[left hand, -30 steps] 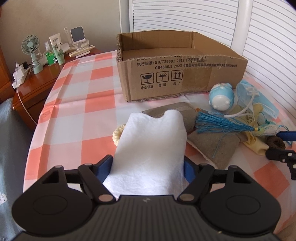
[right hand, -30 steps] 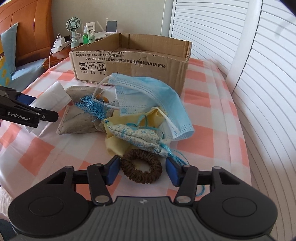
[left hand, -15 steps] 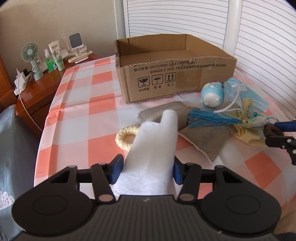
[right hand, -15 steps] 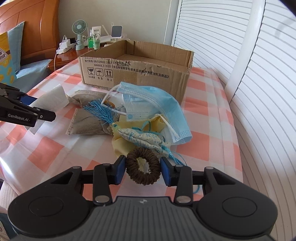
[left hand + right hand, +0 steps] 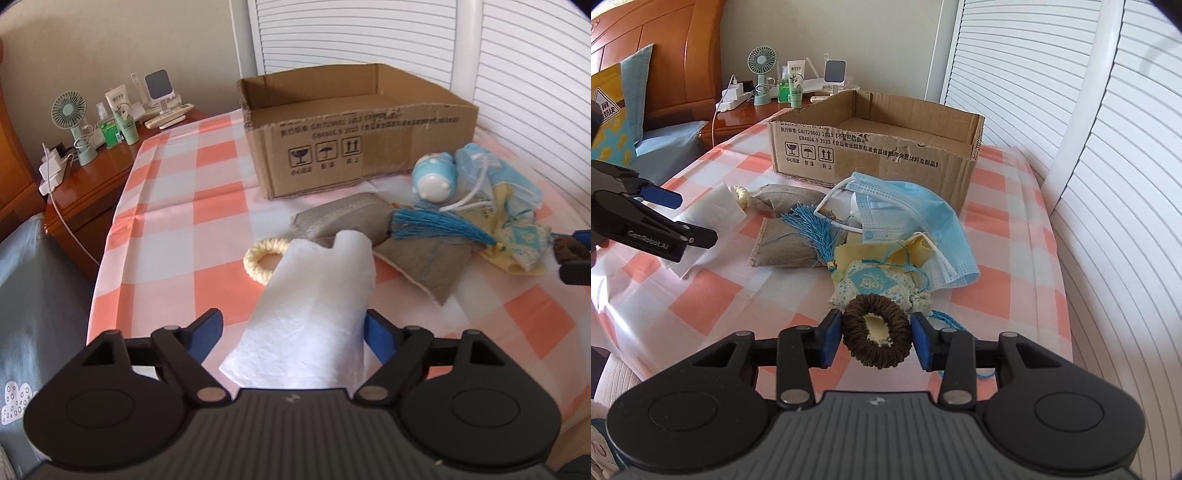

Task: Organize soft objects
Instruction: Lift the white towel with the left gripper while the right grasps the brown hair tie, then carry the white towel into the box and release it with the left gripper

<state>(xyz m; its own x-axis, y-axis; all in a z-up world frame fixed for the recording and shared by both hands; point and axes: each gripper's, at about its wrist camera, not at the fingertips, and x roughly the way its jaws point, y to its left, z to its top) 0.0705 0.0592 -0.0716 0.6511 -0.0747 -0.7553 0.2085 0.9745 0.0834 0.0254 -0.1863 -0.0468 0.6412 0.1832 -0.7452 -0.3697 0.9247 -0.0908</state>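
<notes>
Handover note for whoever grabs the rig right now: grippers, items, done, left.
Left gripper: jaws opening, white cloth between them, left pad clear of it.
Right gripper: shut on the brown hair tie, lifted off the table.
Cardboard box: looks empty; nothing is in yet.
Left on the checked tablecloth: cream ring, grey pouches, blue tassel, face masks, yellow cloth, patterned sachet, small blue toy.
</notes>
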